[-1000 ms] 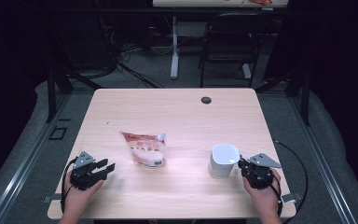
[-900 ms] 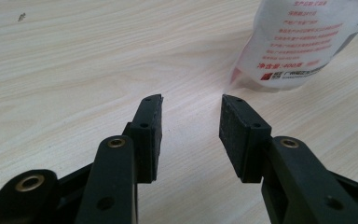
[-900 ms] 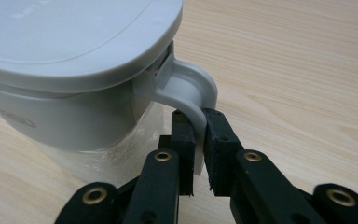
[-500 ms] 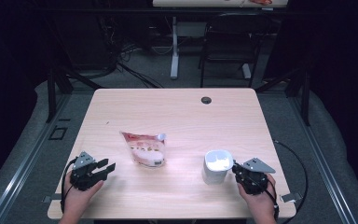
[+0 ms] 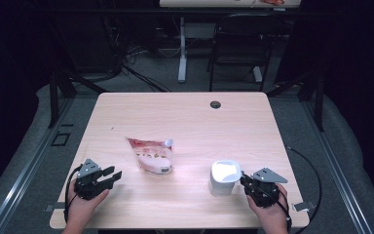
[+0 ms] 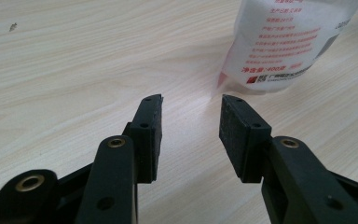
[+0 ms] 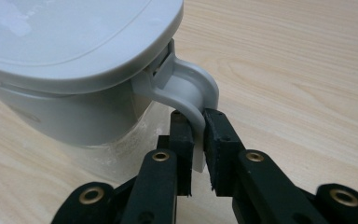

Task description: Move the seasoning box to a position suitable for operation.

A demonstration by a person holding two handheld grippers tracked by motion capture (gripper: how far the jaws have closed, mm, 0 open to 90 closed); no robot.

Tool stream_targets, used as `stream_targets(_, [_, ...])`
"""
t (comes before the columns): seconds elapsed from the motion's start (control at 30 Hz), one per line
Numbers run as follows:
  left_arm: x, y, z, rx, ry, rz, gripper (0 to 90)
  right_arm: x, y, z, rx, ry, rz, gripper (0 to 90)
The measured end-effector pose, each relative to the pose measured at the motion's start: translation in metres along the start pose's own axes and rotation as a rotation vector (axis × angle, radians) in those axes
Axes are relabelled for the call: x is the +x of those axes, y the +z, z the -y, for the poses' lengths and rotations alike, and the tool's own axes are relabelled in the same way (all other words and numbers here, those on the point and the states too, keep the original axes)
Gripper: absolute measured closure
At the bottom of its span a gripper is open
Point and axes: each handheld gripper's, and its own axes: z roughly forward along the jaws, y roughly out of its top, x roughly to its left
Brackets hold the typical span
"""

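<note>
A white lidded container stands near the table's front right. Its curved handle sits between the pads of my right gripper, which is shut on it; the jaws have just been opening slightly, with the handle still pinched between them. A white and red spouted pouch lies flat near the table's middle. At the front left, my left gripper rests open on the wood, pointing at the pouch with nothing between its fingers.
The light wooden table has a dark cable hole near its far edge. A black chair and a desk leg stand beyond it. A cable loops off the right edge.
The container has been drawn a little toward the front edge and left, tipping midway and standing again now. My right hand shifted with it. The left gripper and pouch stayed put.
</note>
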Motion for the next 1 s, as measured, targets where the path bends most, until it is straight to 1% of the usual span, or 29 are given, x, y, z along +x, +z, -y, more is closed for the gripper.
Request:
stream_targets(0.03, [0.000,0.000,0.000,0.001,0.002,0.001,59.2,0.000,-0.001,0.001,0.001,0.004,-0.014,79.8])
stream_targets(0.07, [0.000,0.000,0.000,0.001,0.002,0.001,59.2,0.001,-0.002,0.001,-0.007,0.012,-0.017,78.4])
stream_targets(0.13, [0.000,0.000,0.000,0.002,0.004,0.001,59.2,0.002,-0.003,0.002,0.002,0.006,-0.020,77.9])
stream_targets(0.3, [0.000,0.000,0.000,0.001,0.004,0.002,59.1,0.004,-0.008,0.005,-0.009,-0.002,-0.038,75.9])
stream_targets(0.43, [0.000,0.001,0.000,0.001,0.006,0.003,59.1,0.004,-0.011,0.006,-0.022,0.004,-0.068,75.6])
stream_targets(0.47, [0.000,0.001,0.000,0.003,0.007,0.003,59.0,0.003,-0.012,0.007,-0.024,-0.004,-0.076,73.7])
stream_targets(0.57, [0.000,0.000,-0.001,0.010,0.011,0.006,59.0,0.003,-0.014,0.007,-0.031,-0.009,-0.075,73.2])
stream_targets(0.6, [0.000,0.000,-0.001,0.010,0.011,0.007,59.0,0.002,-0.017,0.008,-0.038,-0.004,-0.076,72.8])
stream_targets(0.67, [0.000,0.001,0.000,0.002,0.006,0.004,58.9,0.002,-0.022,0.009,-0.062,0.007,-0.083,71.8])
stream_targets(0.73, [0.000,0.001,0.000,-0.001,0.006,0.003,58.7,0.000,-0.027,0.009,-0.079,0.012,-0.073,71.0])
stream_targets(0.83, [0.000,0.000,0.000,-0.002,0.000,0.003,58.7,-0.003,-0.032,0.009,-0.112,0.031,-0.072,69.3])
stream_targets(0.93, [-0.001,0.001,0.000,-0.002,0.002,0.002,58.6,-0.007,-0.033,0.006,-0.127,0.053,-0.066,68.1])
stream_targets(1.0, [0.000,0.001,0.000,-0.002,0.001,0.002,58.5,-0.011,-0.033,-0.001,-0.141,0.061,-0.059,65.6])
